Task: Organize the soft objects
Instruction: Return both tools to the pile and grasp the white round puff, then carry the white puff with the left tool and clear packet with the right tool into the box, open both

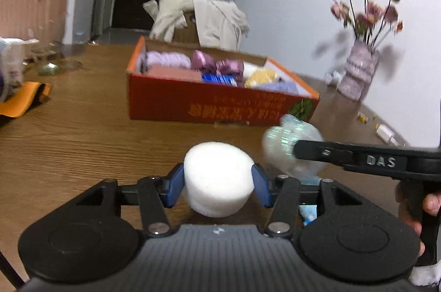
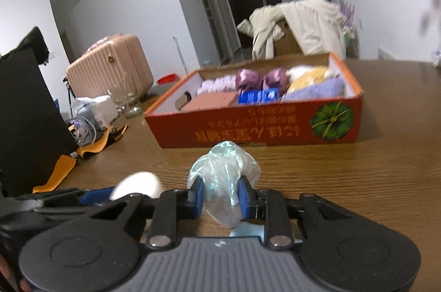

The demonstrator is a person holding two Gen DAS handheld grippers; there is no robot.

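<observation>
Left wrist view: left claw pinching white sponge; right claw pinching iridescent bundle.

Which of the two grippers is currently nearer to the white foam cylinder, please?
Left. The left gripper is shut on the white foam cylinder; the right gripper is beside it, gripping a clear crinkly bag.

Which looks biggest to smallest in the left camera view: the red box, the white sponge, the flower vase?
1. red box
2. white sponge, though it sits nearest the camera, which inflates it
3. flower vase
</observation>
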